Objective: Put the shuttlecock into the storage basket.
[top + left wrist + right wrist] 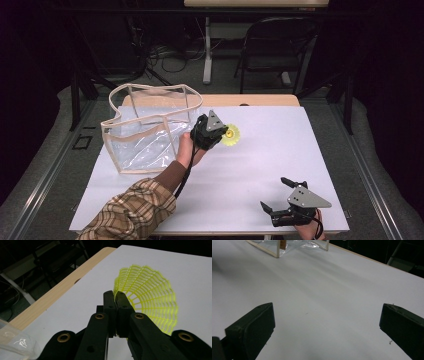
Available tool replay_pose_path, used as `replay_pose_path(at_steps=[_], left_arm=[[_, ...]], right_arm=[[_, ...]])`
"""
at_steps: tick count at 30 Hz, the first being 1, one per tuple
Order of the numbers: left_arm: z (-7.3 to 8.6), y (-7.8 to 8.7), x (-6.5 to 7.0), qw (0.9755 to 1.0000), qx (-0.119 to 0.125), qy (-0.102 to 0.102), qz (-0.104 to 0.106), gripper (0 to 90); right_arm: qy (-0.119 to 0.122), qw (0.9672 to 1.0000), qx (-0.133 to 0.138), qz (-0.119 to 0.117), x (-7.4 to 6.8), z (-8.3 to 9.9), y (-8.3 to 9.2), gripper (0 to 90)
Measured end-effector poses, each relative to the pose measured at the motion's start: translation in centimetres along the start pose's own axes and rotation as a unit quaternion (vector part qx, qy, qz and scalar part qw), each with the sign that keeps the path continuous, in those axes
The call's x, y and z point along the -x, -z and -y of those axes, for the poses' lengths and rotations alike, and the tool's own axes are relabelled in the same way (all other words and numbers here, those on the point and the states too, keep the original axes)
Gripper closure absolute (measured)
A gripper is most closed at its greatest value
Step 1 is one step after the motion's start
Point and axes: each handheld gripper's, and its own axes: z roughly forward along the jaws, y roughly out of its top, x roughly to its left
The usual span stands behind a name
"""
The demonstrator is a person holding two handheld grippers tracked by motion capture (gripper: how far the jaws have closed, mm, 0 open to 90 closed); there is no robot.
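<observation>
Plainly, left gripper (223,131): jaws pinch the yellow shuttlecock (231,135) rim beside the clear bag (150,127).
Left gripper view: mesh skirt (150,297) between the pads.
Right gripper (276,194): low, jaws wide, holding nothing.

In the left gripper view the left hand-held gripper (115,296) covers the near edge of the yellow shuttlecock (150,300) — its cork is hidden there. The clear bag (287,245) is cut off by the top edge of the right gripper view — only its base shows.
</observation>
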Motion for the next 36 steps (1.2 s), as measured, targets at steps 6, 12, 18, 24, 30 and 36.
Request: replay_pose_path(at_steps=[6, 12, 18, 24, 30, 36], left_arm=[[-0.1, 0.2, -0.5, 1.0, -0.001, 0.003, 0.0, 89.0], [-0.5, 0.5, -0.9, 0.9999, 0.003, 0.012, 0.004, 89.0], [-1.0, 0.9, -1.3, 0.9999, 0.004, 0.012, 0.003, 89.0], [-1.4, 1.2, -1.8, 0.9999, 0.007, 0.013, 0.002, 89.0], [-2.1, 1.7, -2.0, 0.9999, 0.009, 0.007, 0.001, 89.0], [-2.8, 2.1, -2.3, 0.9999, 0.011, 0.005, -0.001, 89.0]], right_arm=[[0.002, 1.0, -0.002, -0.001, 0.0, 0.0, -0.1, 0.0], [0.003, 1.0, -0.001, 0.0, 0.0, 0.0, -0.1, 0.0], [0.004, 1.0, -0.003, 0.001, 0.0, 0.0, -0.1, 0.0], [0.005, 1.0, -0.004, 0.0, -0.1, 0.1, -0.1, 0.0], [0.005, 1.0, -0.004, 0.0, 0.0, 0.1, -0.1, 0.0], [0.003, 1.0, -0.004, 0.002, 0.0, 0.1, 0.0, 0.0]])
